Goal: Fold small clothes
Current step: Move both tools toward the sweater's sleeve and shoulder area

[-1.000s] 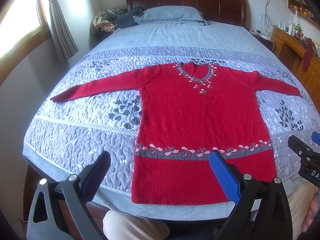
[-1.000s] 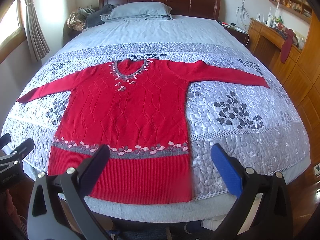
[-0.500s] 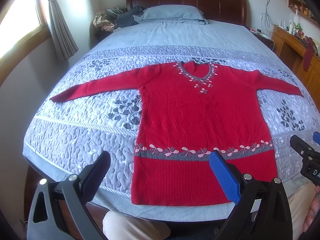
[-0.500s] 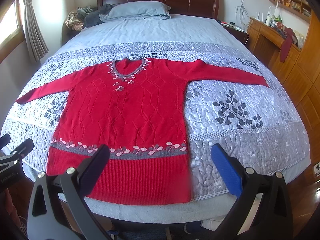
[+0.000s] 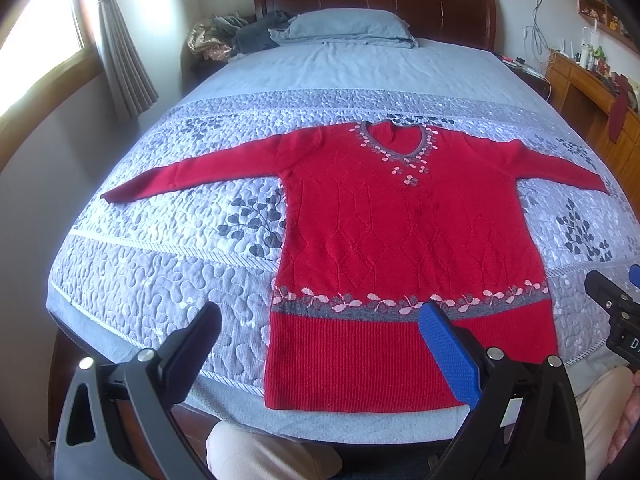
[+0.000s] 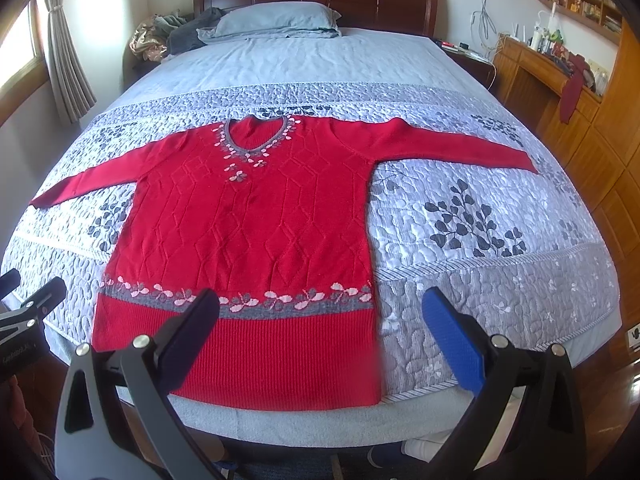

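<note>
Red sweater [image 5: 404, 248] beyond both spread grippers

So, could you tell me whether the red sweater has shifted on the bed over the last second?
No. The red sweater lies flat in the same spot against the quilt's leaf print.

Red knit sweater [image 5: 404, 240] lies flat, face up, spread across the foot end of the bed [image 5: 168, 264], unfolded. Neckline w/ grey V-collar [image 5: 394, 144] points toward the headboard end; the ribbed hem [image 5: 400, 364] sits just inside the bed's near edge. Both long sleeves stretch out straight: one cuff [image 5: 110, 197] reaches toward the bed's window-side edge, the other [image 6: 530, 164] toward the opposite edge. Body carries a raised diamond cable pattern; pink leaf motifs trim the collar, and a grey band w/ pink leaves [image 6: 240, 300] runs across just above the ribbing. Fabric looks smooth, no visible folds.
</note>
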A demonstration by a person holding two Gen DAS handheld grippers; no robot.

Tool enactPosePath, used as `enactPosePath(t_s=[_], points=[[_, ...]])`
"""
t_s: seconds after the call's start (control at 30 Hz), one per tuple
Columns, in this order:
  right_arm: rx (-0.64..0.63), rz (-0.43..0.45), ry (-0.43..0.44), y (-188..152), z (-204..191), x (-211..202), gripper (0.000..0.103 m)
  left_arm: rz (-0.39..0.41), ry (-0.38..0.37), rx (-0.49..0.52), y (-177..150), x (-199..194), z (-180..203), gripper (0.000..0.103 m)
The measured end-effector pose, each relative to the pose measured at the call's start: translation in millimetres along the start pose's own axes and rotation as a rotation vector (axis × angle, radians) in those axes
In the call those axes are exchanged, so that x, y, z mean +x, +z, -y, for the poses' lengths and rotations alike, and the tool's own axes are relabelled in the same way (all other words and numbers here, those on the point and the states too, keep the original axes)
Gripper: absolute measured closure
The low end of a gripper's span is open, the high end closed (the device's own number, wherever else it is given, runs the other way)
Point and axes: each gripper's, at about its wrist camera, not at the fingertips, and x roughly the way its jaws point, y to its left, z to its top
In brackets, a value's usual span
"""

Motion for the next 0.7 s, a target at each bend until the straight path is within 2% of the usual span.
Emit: enactPosePath(t_s=[0.2,0.37,0.47,0.7], points=[[-0.011,-0.002,0.005,0.9,1.0,3.5,0.003,-0.009,0.001,0.003,2.2,6.0,1.8,0.004],[-0.018,-0.007,-0.015,25.6,24.7,19.7,0.003,-0.032,-0.013,0.004,25.9,25.8,20.7,0.004],[0.007,-0.027,-0.026,54.2,62.4,39.0,0.003,-0.014,-0.004,0.044,53.9,40.5,48.3,0.004],[0.089,-0.035,-0.174,140.7,207.0,100.6,0.003,0.006,-0.034,0.046,137.0,97.3,122.4,0.004]])
